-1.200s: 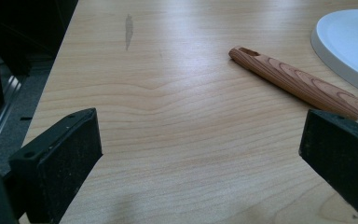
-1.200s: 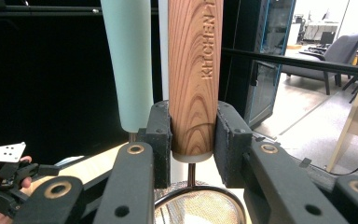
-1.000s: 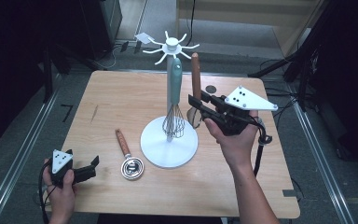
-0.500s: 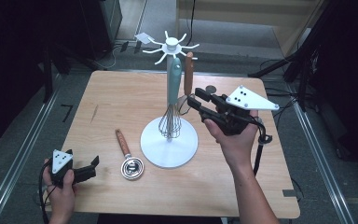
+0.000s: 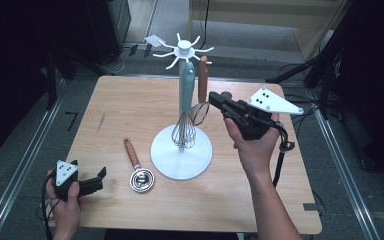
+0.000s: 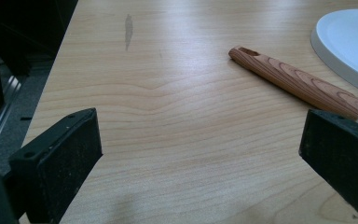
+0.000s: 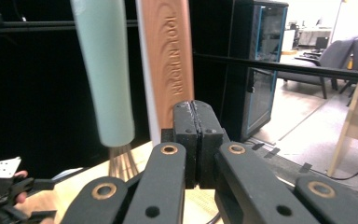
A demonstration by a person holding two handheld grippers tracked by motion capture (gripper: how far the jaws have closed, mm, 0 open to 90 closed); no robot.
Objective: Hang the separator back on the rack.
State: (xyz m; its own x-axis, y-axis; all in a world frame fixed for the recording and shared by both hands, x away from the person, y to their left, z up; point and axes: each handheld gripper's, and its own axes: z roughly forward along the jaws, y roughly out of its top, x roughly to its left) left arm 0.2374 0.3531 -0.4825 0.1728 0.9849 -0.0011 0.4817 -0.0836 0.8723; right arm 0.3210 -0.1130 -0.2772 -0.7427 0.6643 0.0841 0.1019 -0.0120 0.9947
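Observation:
A white hook stand (image 5: 180,155) rises from the middle of the table. A whisk with a mint handle (image 5: 187,85) (image 7: 103,70) hangs from it, and beside that hangs a wooden-handled tool (image 5: 203,80) (image 7: 165,56) with a wire ring at its lower end. My right gripper (image 5: 214,98) (image 7: 196,109) sits level just right of that tool. Its jaws have just been closing and are now shut, pad against pad, with nothing between them. Another wooden-handled utensil (image 5: 132,154) (image 6: 298,79) with a metal head lies left of the stand's base. My left gripper (image 5: 99,180) (image 6: 200,140) rests open at the table's front left corner.
The stand's round base (image 6: 349,42) lies to the right of the left gripper's jaws. The wooden table (image 5: 120,110) has metal rails on the floor to its left and dark stands and cables behind it and to its right.
The hanging wooden-handled tool has shifted left, closer to the whisk. The right gripper's jaws have closed. The left hand has stayed in place.

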